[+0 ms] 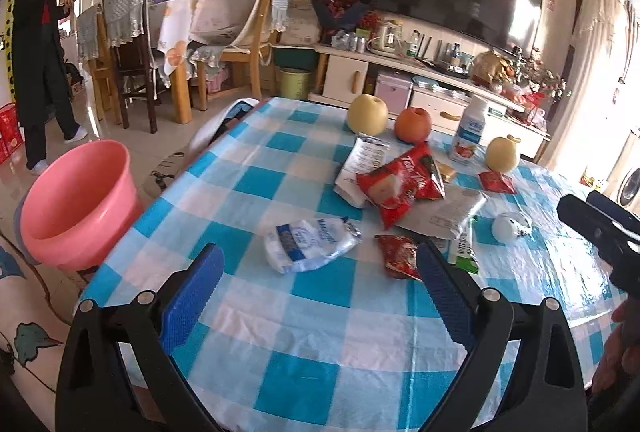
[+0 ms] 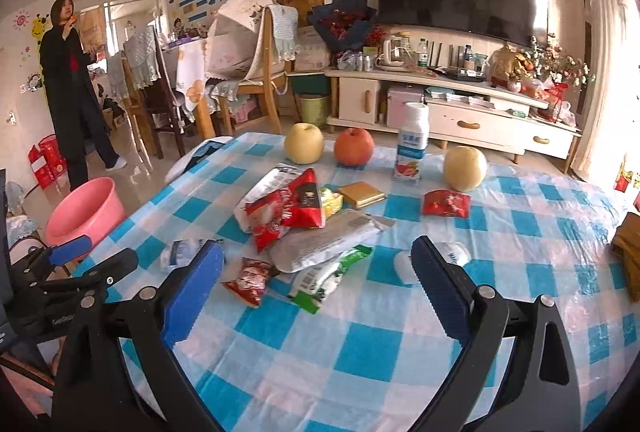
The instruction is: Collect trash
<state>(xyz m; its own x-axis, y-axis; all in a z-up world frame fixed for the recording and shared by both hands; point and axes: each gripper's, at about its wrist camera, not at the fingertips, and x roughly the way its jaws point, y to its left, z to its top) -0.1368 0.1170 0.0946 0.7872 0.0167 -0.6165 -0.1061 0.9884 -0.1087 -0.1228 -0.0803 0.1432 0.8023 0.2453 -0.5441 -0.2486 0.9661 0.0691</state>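
While both grippers hover spread wide and empty over the checked table (image 1: 320, 332), the collecting looks barely begun; the left gripper (image 1: 320, 272) faces the crumpled white-and-blue wrapper (image 1: 310, 244), which lies just left of the red snack bag (image 1: 400, 188) atop the heap; the pink basin (image 1: 76, 200) waits beyond the table's left edge, well left of that bag, and is probably the bin. The next move likely calls for lowering the jaws astride the wrapper. Only the right gripper (image 2: 318, 268)'s view shows the gold packet (image 2: 361, 194) behind the red bag and the green-and-white wrapper (image 2: 326, 278) in front of it whole.
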